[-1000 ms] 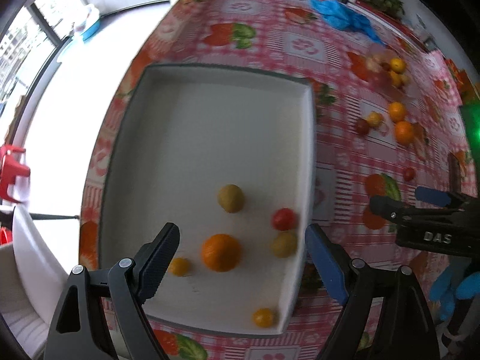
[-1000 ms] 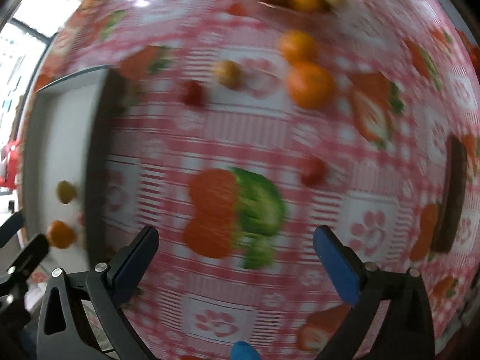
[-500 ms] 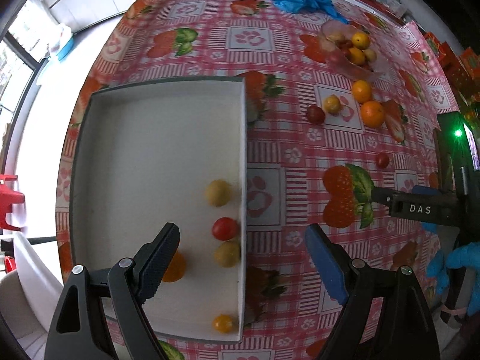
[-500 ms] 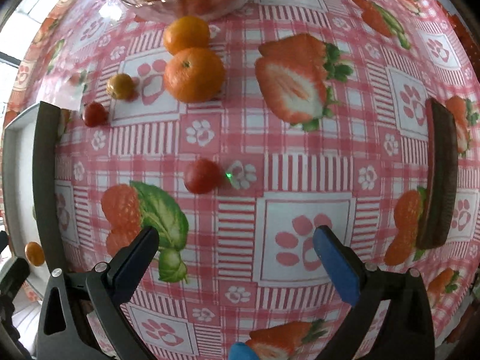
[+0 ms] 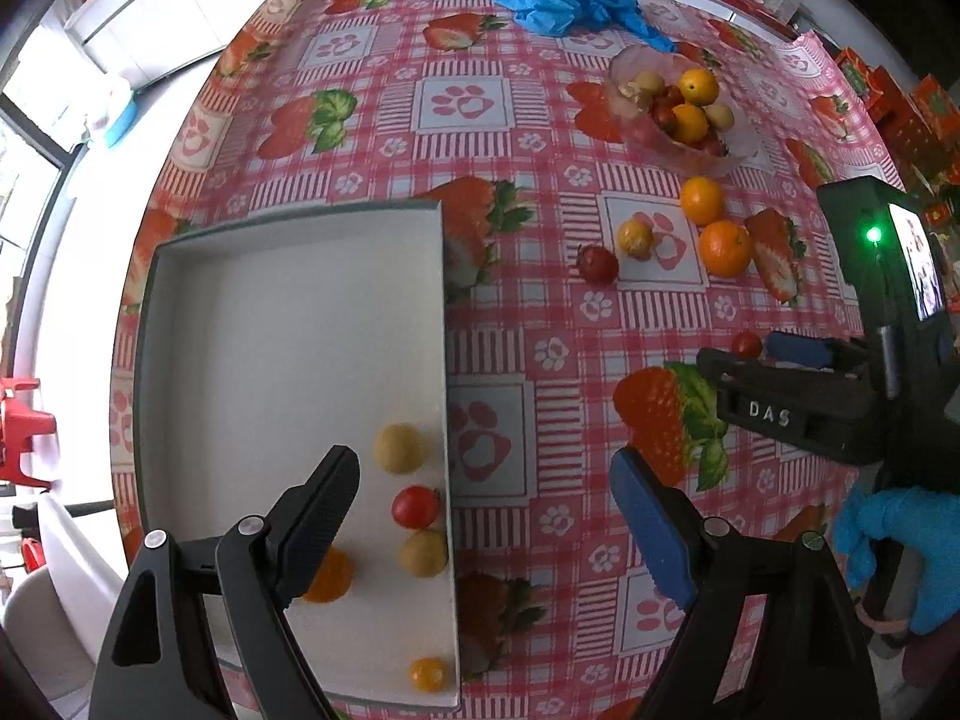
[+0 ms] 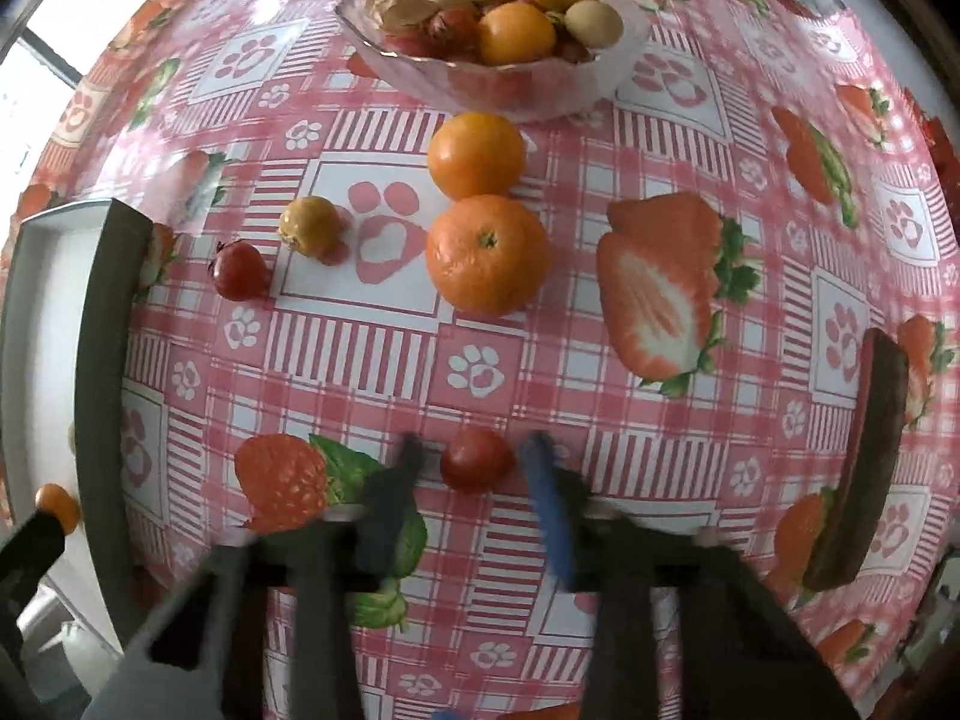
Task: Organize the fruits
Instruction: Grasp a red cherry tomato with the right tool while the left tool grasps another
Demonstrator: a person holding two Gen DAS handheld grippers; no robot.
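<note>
Hovering over white tray (image 5: 288, 324) w/ left gripper (image 5: 486, 516), jaws standing wide, nothing btwn them; five small fruits lying in tray's near corner. Right of tray on checked cloth: right gripper (image 6: 474, 468) closing narrow round red cherry tomato (image 6: 477, 459), jaws just drawn in, fingertips blurred, contact hard to tell. Sitting beyond that tomato: two oranges (image 6: 487, 252), more small fruit, glass bowl (image 6: 606, 60).

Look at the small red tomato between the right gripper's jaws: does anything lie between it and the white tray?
Nothing loose does. Between the tomato and the white tray lies bare tablecloth; only the tray's dark raised wall must be cleared.
</note>
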